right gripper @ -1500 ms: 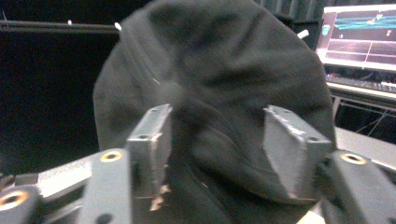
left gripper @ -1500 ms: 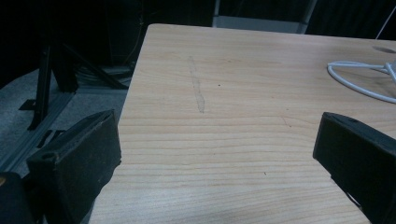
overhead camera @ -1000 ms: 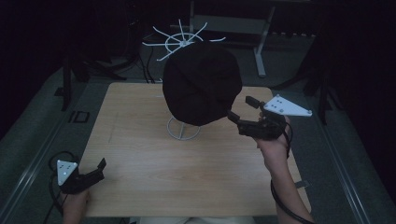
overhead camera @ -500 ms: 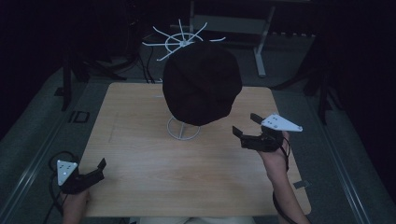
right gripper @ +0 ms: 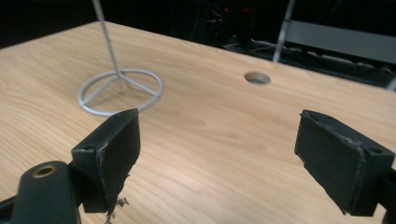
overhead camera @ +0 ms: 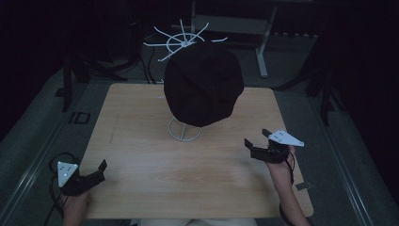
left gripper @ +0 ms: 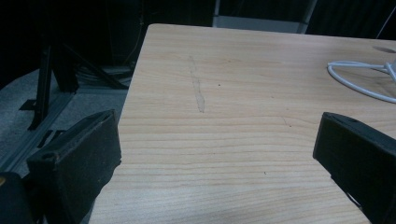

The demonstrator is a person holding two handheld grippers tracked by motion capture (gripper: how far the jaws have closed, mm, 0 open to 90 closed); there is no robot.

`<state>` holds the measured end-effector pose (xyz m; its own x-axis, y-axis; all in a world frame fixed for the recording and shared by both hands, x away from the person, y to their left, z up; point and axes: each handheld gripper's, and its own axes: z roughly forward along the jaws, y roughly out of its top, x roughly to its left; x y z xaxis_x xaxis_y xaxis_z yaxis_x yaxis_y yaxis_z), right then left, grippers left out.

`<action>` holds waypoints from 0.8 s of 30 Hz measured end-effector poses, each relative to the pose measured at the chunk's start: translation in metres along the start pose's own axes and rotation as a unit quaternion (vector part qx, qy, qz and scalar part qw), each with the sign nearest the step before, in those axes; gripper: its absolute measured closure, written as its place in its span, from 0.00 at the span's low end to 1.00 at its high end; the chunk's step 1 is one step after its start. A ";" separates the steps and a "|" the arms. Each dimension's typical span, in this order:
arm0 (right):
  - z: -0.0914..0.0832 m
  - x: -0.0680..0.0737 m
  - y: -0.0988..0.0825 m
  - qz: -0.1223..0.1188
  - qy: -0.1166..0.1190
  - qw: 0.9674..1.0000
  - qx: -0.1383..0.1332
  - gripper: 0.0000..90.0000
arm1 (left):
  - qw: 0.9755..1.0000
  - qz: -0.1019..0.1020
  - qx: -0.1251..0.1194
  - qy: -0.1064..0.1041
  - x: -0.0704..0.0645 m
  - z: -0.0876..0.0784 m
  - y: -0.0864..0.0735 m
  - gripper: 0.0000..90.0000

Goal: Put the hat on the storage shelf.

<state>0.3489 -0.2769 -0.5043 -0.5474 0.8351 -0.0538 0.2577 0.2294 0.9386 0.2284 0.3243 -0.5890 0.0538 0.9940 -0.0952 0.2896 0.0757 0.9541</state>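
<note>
While the hat (overhead camera: 203, 84) tops its stand (overhead camera: 184, 129), each hand-held gripper (overhead camera: 256, 141) gapes apart.

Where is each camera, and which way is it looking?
High view: above the person's side, looking forward and down at the table, black hat, left gripper, right gripper and forearms.
Left gripper view: on the left gripper, looking along its open jaws across the table's left edge.
Right gripper view: on the right gripper, open jaws facing the stand's wire ring base.
Shared: both gripper views catch the ring base.
</note>
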 end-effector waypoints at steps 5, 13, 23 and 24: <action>-0.001 -0.008 -0.022 0.012 -0.017 1.000 0.023 0.16 | 1.000 -0.001 -0.001 0.000 0.000 0.000 0.000 0.02; -0.012 -0.022 -0.049 0.027 -0.053 0.997 0.045 0.16 | 1.000 -0.001 -0.001 0.000 0.000 0.000 0.000 0.02; -0.034 -0.039 -0.072 0.043 -0.120 0.990 0.063 0.15 | 1.000 -0.001 0.000 0.000 0.000 0.000 0.000 0.02; -0.036 -0.041 -0.074 0.044 -0.130 0.988 0.065 0.15 | 1.000 -0.001 -0.001 0.000 0.000 0.000 0.000 0.02</action>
<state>0.3235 -0.3459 -0.5589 -0.2995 0.9511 -0.0750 0.4055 0.1981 0.8924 0.2284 0.3244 -0.5890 0.0535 0.9939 -0.0968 0.2885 0.0774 0.9544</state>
